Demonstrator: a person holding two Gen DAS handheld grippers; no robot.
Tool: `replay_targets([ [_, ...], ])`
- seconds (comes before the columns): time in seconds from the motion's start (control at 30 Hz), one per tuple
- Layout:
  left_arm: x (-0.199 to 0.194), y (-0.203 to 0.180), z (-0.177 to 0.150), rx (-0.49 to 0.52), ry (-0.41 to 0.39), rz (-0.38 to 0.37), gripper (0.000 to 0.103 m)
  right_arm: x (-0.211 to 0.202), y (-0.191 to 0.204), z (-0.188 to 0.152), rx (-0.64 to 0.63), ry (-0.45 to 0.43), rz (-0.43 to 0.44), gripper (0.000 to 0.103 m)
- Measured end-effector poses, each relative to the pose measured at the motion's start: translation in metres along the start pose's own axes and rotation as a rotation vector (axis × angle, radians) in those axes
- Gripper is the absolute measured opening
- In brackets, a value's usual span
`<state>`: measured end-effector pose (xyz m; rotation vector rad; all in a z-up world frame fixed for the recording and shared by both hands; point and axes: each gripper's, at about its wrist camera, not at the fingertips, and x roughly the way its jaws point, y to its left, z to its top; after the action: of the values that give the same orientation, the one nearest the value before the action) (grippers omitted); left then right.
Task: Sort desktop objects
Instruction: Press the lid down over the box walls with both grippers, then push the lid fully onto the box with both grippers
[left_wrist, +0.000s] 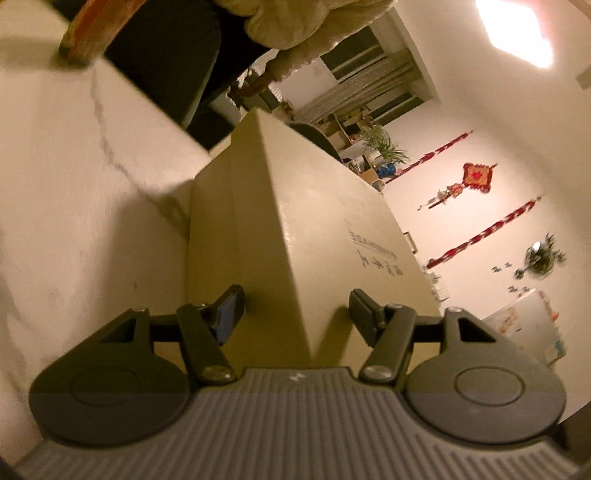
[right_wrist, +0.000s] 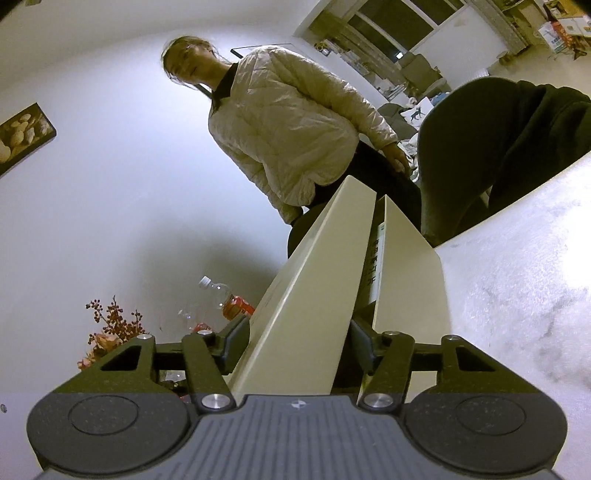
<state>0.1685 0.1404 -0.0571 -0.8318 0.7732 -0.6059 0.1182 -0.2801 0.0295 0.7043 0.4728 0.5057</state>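
1. Left wrist view: a cream carton (left_wrist: 295, 221) is seen standing on the white marbled counter (left_wrist: 74, 184), one vertical corner turned toward the camera.
2. The left tongs (left_wrist: 297, 314) are set astride that corner, one pad at 9 o'clock and one at 3 o'clock. It cannot be told whether the pads press on the faces (shadow is cast beside both).
3. Right wrist view: the carton (right_wrist: 306, 295) is seen running from the centre toward 12 o'clock, with the counter (right_wrist: 517, 277) at 3 o'clock.
4. The right tongs (right_wrist: 297, 341) are clamped on one thick panel of the carton. A second panel is seen just outside the 3 o'clock pad.
5. A person (right_wrist: 280, 129) in a pale quilted jacket is seen at 12 o'clock, and a bottle (right_wrist: 221, 295) at 9 o'clock.
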Motion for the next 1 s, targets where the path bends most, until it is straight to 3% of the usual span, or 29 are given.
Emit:
replay_targets([
  [0.17,0.006,0.013,0.001,-0.087,-0.003,-0.055,0.065,0.002,-0.004,0.001,0.013,-0.012,0.011,0.062],
  [0.23,0.004,0.009,0.001,-0.074,-0.019,-0.049,0.061,0.002,-0.006,0.001,0.024,-0.014,0.018,0.062],
  [1.0,-0.006,-0.027,0.002,0.050,-0.082,0.015,0.060,0.007,-0.020,-0.002,0.104,-0.057,0.070,0.061],
])
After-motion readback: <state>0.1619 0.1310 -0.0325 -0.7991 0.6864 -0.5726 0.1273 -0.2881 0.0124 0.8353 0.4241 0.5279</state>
